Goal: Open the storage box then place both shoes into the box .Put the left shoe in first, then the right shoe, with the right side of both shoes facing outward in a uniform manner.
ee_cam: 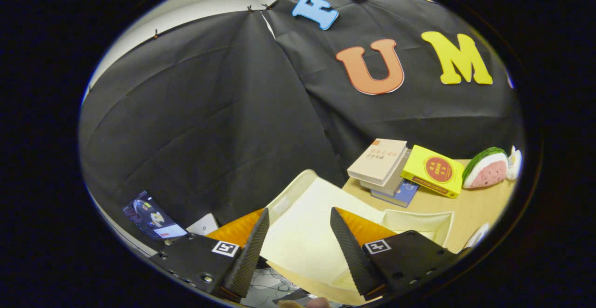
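My gripper camera rides above the fingers (298, 247), tilted, looking close over the cream box (302, 233) toward, I think, the booth's corner

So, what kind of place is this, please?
Probably a staged recording booth, not a home: black cloth wall, a wooden table with stacked books and a watermelon toy. The claw is open above a cream box.

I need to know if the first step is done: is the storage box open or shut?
Open. The storage box's lid stands swung up between the open gripper's fingers, and the box's rim shows beyond them.
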### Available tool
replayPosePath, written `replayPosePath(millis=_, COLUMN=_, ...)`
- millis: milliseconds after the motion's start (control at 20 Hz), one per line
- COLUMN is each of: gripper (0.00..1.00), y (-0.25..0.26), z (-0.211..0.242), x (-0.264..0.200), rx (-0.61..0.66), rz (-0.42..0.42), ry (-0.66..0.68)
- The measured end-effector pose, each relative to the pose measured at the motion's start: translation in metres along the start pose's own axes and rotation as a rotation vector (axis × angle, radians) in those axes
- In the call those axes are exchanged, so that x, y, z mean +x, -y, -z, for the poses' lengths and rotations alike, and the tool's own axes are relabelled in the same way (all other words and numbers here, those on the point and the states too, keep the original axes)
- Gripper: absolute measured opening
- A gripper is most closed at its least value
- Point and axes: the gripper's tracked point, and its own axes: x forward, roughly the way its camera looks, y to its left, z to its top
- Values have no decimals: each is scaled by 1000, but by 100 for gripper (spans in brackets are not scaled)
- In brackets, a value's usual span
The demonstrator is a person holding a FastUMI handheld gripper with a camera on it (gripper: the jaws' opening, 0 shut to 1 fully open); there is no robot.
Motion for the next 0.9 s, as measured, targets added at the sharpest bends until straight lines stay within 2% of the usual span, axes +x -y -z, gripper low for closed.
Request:
replayPosePath(millis=100, gripper=82, y=27, z=1, x=-11, rx=-46, rz=77, ry=22)
replayPosePath(millis=250, gripper=94, y=73, z=-1, x=-41, rx=-123, rz=184, ry=68)
replayPosePath(millis=400, gripper=95, y=126, z=-5, x=-87, rx=-153, rz=285, ry=117)
replayPosePath(millis=700, gripper=95, y=247, z=8, x=-195, rx=-127, rz=476, ry=193)
replayPosePath(millis=900, gripper=95, y=331, z=47, x=-256, rx=-67, rz=580, ry=166)
